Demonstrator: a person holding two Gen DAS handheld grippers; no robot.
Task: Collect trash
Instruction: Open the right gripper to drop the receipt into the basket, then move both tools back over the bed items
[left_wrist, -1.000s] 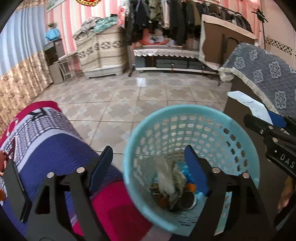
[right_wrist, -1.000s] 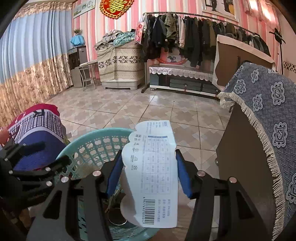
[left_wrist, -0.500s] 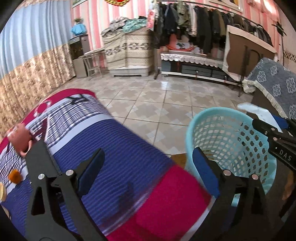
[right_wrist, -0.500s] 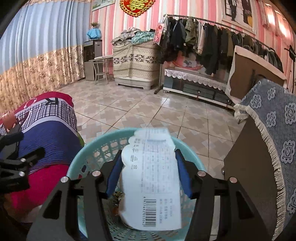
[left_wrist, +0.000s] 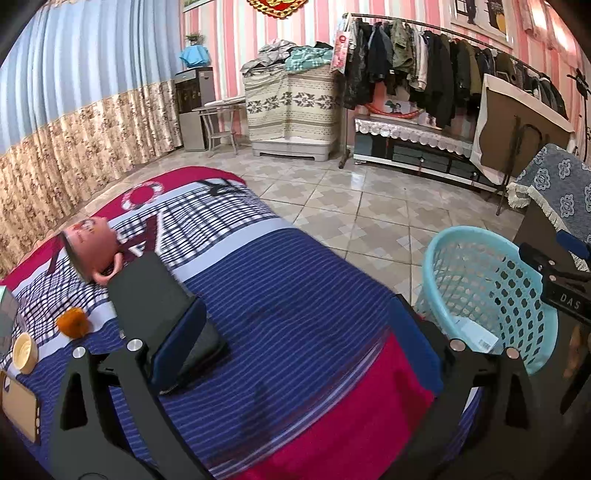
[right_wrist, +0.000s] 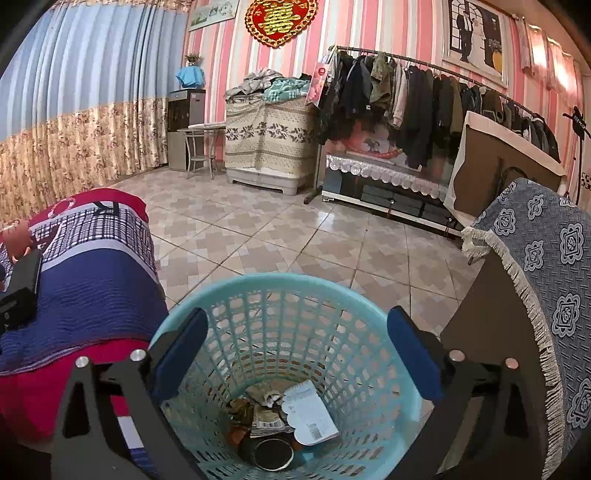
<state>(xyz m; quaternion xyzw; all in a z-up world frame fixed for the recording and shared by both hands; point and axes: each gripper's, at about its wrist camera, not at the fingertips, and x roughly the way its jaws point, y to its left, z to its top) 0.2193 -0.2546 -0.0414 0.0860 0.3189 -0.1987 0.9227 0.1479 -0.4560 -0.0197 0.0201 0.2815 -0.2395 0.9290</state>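
Note:
A light blue mesh waste basket (right_wrist: 295, 295) stands on the floor by the table; it also shows in the left wrist view (left_wrist: 480, 258). A white paper label (right_wrist: 308, 413) lies inside it on other trash, seen too through the mesh in the left wrist view (left_wrist: 474, 332). My right gripper (right_wrist: 297, 354) is open and empty above the basket. My left gripper (left_wrist: 295, 343) is open and empty over the striped cloth of the table (left_wrist: 280, 295). An orange peel (left_wrist: 73, 322) and a small round lid (left_wrist: 24, 352) lie at the table's left.
A black case (left_wrist: 159, 310), a pink mug on its side (left_wrist: 92, 251) and a phone-like slab (left_wrist: 18, 406) lie on the table. A cabinet with a blue patterned cover (right_wrist: 546, 280) stands right of the basket. Tiled floor (right_wrist: 277, 236) stretches to a clothes rack (right_wrist: 424, 96).
My right gripper opened and the white label dropped into the basket. My left gripper swung left from above the basket to over the table.

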